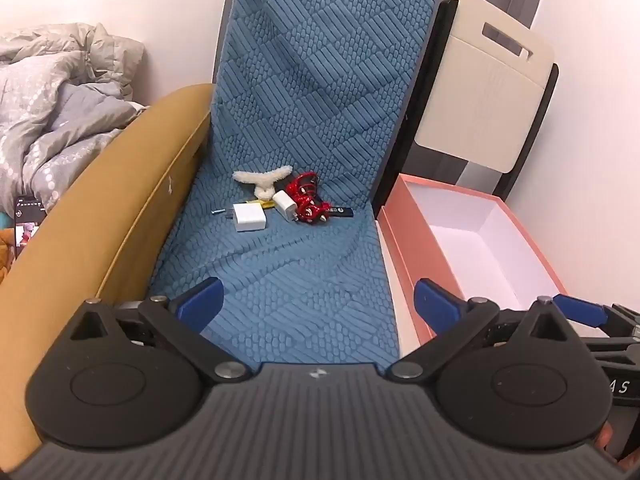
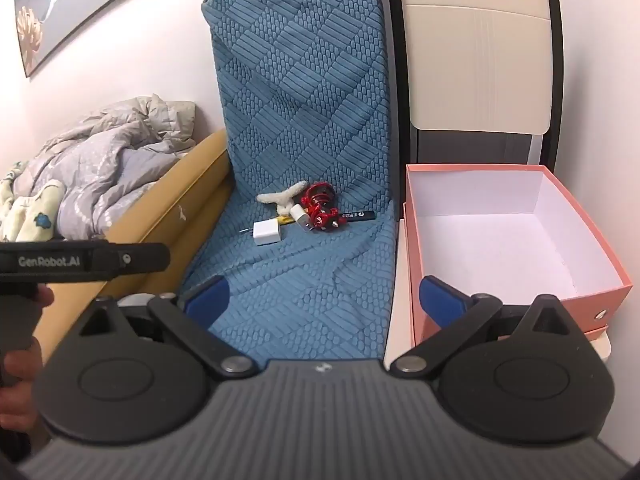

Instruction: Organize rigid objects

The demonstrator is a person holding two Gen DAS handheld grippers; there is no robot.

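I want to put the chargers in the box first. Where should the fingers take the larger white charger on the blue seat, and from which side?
Grip the larger white charger across its two flat opposite sides, coming down from above. It lies flat and apart at the near-left edge of the pile, its prongs pointing left, so avoid that end. Either open gripper could probably do it.

Chargers (image 1: 250,218), reel (image 1: 308,198), pen (image 1: 340,211) and plush clip (image 1: 262,180) cluster at seat cushion (image 1: 280,280) back edge; open box (image 2: 520,240) right of cushion.
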